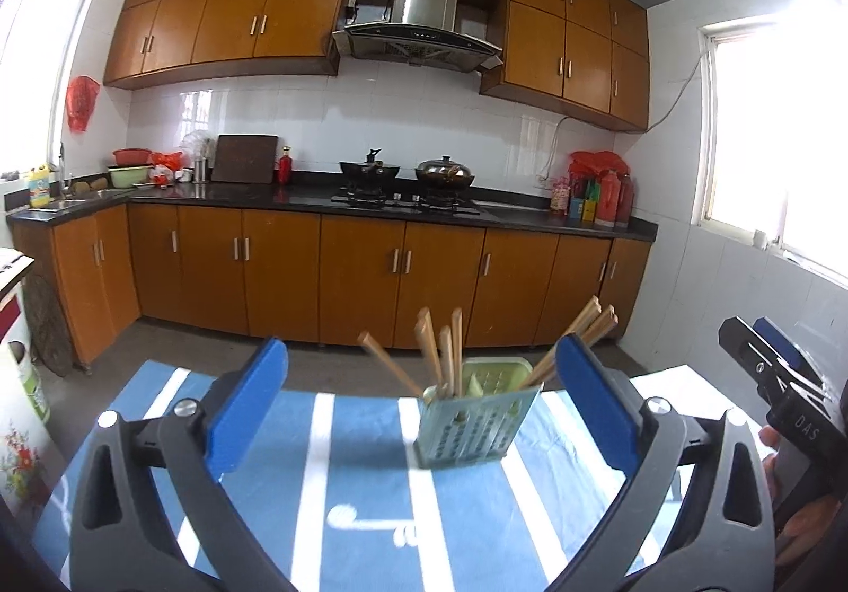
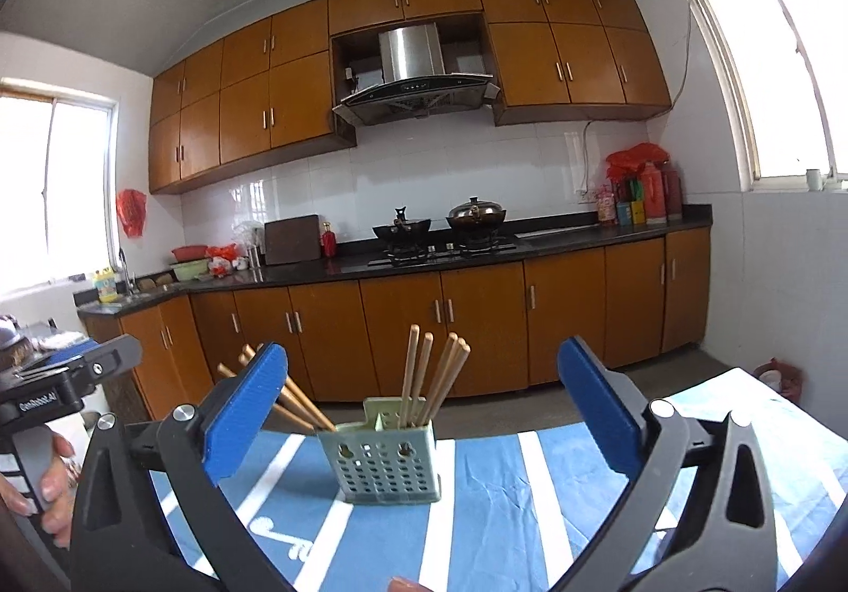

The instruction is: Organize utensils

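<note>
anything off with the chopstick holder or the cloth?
The pale green perforated plastic holder stands upright on the blue white-striped cloth. The wooden chopsticks are splayed: one bunch near upright, another leaning far out to one side. Nothing spilled or damaged. Both tongs open, empty.

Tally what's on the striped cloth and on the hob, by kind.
Green holder: 1
Chopstick bunches in it: 2 (sticks overlap, not counted singly)
Black wok: 1
Lidded pot: 1
Total: 5
</note>
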A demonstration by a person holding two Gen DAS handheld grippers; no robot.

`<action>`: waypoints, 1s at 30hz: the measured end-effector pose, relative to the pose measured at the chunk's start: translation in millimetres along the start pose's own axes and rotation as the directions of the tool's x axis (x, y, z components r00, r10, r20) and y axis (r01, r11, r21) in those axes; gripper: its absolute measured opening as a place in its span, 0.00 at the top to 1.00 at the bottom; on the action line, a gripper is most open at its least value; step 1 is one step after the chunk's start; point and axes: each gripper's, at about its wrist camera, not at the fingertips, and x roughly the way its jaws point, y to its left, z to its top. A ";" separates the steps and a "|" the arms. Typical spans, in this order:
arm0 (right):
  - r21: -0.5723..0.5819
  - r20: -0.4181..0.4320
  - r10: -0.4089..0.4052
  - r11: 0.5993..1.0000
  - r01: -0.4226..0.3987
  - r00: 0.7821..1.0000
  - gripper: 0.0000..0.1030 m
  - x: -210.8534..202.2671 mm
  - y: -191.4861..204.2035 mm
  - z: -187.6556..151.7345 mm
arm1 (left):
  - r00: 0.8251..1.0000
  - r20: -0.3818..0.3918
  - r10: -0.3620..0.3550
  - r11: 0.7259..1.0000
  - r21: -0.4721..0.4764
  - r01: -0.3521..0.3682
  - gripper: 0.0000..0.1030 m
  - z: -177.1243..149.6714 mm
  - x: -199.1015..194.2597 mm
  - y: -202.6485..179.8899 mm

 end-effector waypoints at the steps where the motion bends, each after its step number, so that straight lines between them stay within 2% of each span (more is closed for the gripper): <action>1: -0.013 -0.001 -0.011 1.000 0.011 1.000 0.02 -5.1 2.2 -3.1 | 1.000 0.000 0.009 1.000 0.001 -0.009 0.04 -6.1 -6.8 1.1; 4: -0.036 -0.015 -0.037 0.999 0.036 0.999 0.02 -19.4 6.9 -15.1 | 0.998 -0.009 0.062 0.998 0.014 -0.062 0.04 -31.1 -29.1 4.9; 13: -0.078 -0.116 -0.033 0.997 0.024 0.993 0.02 -50.5 14.3 -61.1 | 0.982 0.020 0.188 0.978 0.086 -0.189 0.04 -84.3 -76.5 -0.9; 19: -0.099 -0.152 -0.037 0.995 0.022 0.988 0.02 -64.3 18.5 -87.5 | 0.980 0.010 0.200 0.972 0.124 -0.200 0.04 -111.9 -86.3 -7.3; 30: -0.073 -0.213 -0.038 0.997 0.023 0.976 0.02 -74.6 16.5 -121.6 | 0.981 -0.031 0.192 0.978 0.095 -0.188 0.04 -149.3 -90.3 -7.5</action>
